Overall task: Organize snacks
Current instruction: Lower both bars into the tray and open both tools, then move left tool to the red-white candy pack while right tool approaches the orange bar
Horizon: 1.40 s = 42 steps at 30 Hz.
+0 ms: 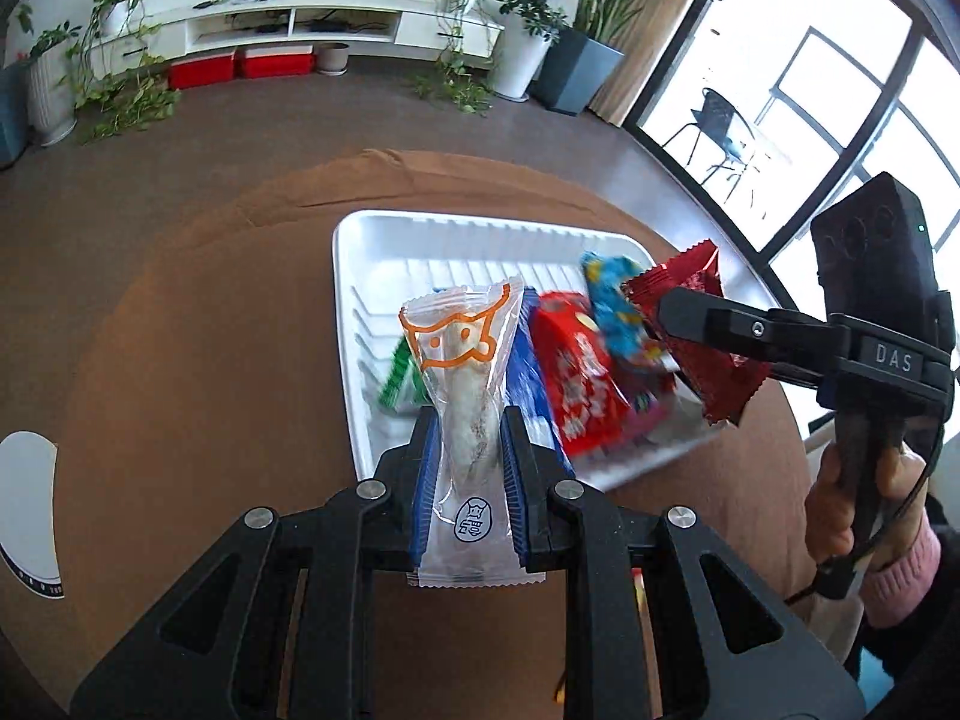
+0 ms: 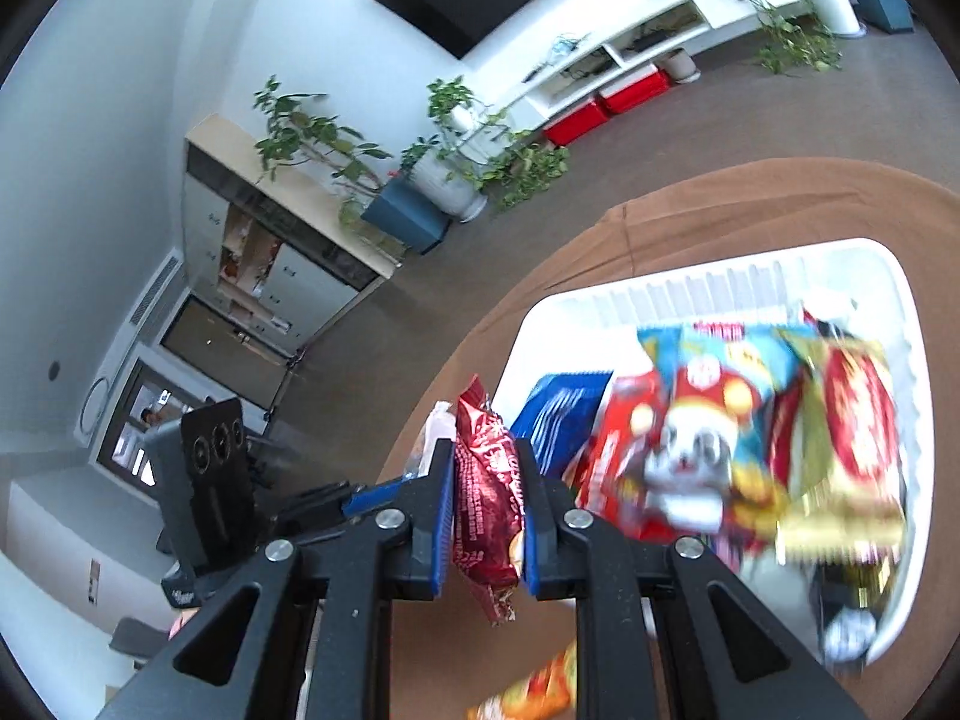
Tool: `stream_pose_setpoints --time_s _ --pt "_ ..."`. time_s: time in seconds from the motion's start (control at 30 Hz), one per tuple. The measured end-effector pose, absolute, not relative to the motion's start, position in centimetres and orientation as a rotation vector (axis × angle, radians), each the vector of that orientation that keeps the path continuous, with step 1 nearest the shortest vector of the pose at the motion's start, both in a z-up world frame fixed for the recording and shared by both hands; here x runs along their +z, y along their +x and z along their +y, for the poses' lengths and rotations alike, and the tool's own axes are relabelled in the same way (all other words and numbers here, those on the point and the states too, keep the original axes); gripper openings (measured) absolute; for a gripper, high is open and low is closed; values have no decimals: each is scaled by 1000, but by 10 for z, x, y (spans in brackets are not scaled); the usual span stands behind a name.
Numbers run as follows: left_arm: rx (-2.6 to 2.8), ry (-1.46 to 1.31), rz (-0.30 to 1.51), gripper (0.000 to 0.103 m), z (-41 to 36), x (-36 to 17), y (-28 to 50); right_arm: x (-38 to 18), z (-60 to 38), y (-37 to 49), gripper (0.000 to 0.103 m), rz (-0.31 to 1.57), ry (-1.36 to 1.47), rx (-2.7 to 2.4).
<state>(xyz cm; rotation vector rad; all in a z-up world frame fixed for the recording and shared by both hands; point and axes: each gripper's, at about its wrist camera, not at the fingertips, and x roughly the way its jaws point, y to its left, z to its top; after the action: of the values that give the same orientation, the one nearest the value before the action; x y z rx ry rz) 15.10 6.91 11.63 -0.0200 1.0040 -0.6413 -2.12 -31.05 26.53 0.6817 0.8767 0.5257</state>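
Note:
My left gripper (image 1: 469,420) is shut on a clear snack packet (image 1: 462,354) with an orange drawing, held upright over the near edge of the white tray (image 1: 360,276). My right gripper (image 2: 483,450) is shut on a dark red snack packet (image 2: 489,492); in the left wrist view the same right gripper (image 1: 666,306) comes in from the right with the dark red snack packet (image 1: 702,360) above the tray. Several packets lie in the white tray (image 2: 690,288): a blue one (image 2: 561,414), red ones (image 1: 576,372) and a blue cartoon one (image 2: 708,396).
The tray rests on a round table under a brown cloth (image 1: 180,312). An orange packet (image 2: 540,690) lies on the cloth near my right gripper. A white disc (image 1: 27,510) sits at the table's left edge. A hand in a pink sleeve (image 1: 900,570) holds the right gripper.

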Motion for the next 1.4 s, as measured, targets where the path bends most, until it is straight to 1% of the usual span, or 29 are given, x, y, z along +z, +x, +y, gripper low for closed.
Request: stream_pose_setpoints --time_s 0.23,0.47,0.53,0.57,0.6,0.67,0.73,0.8,0.9,0.97,1.03,1.33,1.4 --pt "-606 -28 1016 19 63 109 186 253 -305 24 20 906 643 449" --pt "-587 -21 1022 20 55 92 208 236 -300 44 22 935 600 388" --pt "-589 -9 1016 20 52 90 210 233 -299 45 24 938 577 375" --pt "-587 -2 1009 20 51 89 210 233 -298 45 27 936 568 377" --pt "-583 7 999 20 51 91 208 234 -297 44 33 932 553 372" --pt "-577 23 979 21 48 91 209 236 -296 39 38 916 529 372" --pt "-566 25 963 27 49 93 208 240 -296 36 39 900 516 376" --pt "-564 22 947 29 51 96 206 246 -295 31 39 883 511 386" --pt "-556 8 929 30 56 103 198 256 -294 19 44 857 490 396" --pt "-551 2 912 31 60 109 189 264 -293 10 44 842 487 411" --pt "-545 1 897 37 64 116 174 271 -294 -3 44 827 478 423" --pt "-545 18 879 37 83 140 98 294 -300 -75 49 780 424 452" --pt "-549 33 882 38 87 143 78 294 -298 -97 52 782 391 454"
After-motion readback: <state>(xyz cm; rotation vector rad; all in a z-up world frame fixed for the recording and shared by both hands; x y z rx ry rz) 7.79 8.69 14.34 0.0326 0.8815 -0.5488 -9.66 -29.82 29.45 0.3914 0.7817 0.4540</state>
